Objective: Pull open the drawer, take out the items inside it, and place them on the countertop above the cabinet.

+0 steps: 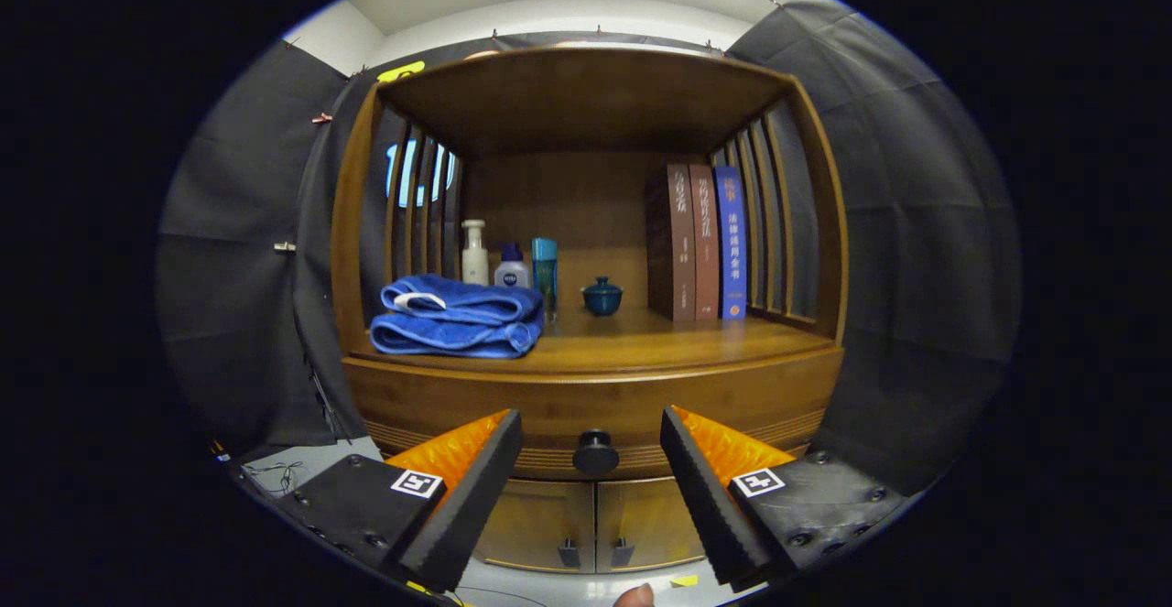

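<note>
The hand-held gripper (pixel 592 460) is being held with its fingers spread apart, lined up on either side of the drawer's knob (pixel 596 452) so it can be gripped. The drawer (pixel 595 401) is sitting closed under the surface (pixel 641 341).

blue book (pixel 730 243): spine carries Chinese characters, too small to read | two brown books (pixel 689 241): spine characters unreadable | small bottle (pixel 512 270) (behind towels): round logo, illegible | gripper (pixel 591 460) fingers: square coded markers
</note>
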Demonstrator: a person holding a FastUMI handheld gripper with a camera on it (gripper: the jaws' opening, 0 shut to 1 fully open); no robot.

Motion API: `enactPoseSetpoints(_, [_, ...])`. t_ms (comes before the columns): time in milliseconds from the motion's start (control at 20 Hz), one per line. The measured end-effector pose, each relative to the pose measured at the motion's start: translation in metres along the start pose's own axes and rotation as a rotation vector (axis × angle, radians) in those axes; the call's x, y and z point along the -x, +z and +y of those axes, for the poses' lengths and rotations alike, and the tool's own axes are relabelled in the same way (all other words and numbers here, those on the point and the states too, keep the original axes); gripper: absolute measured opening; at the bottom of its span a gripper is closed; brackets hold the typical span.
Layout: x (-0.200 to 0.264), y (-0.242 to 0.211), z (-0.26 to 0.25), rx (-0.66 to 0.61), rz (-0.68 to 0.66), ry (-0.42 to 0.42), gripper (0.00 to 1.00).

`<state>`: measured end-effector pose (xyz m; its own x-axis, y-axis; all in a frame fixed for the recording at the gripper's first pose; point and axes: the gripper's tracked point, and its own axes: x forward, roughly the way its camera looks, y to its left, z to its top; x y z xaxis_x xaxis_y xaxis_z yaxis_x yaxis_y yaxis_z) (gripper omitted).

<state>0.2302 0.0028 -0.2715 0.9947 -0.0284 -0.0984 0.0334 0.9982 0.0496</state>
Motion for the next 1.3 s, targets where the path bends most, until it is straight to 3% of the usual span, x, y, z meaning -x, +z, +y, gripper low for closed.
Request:
enactPoseSetpoints(250, [-0.042,-0.039,-0.01,0.006,0.056,-0.001,0.95])
enactPoseSetpoints(400, [-0.058,-0.06,-0.009,-0.021,0.101,-0.008,0.7])
enactPoseSetpoints(550, [-0.064,-0.072,-0.007,-0.022,0.133,-0.005,0.7])
enactPoseSetpoints(650, [-0.069,-0.072,-0.009,0.001,0.128,-0.013,0.53])
enactPoseSetpoints(900, [-0.064,-0.072,-0.009,0.003,0.144,-0.009,0.3])
enactPoseSetpoints(1300, [-0.006,-0.072,-0.012,-0.043,0.151,-0.021,0.3])
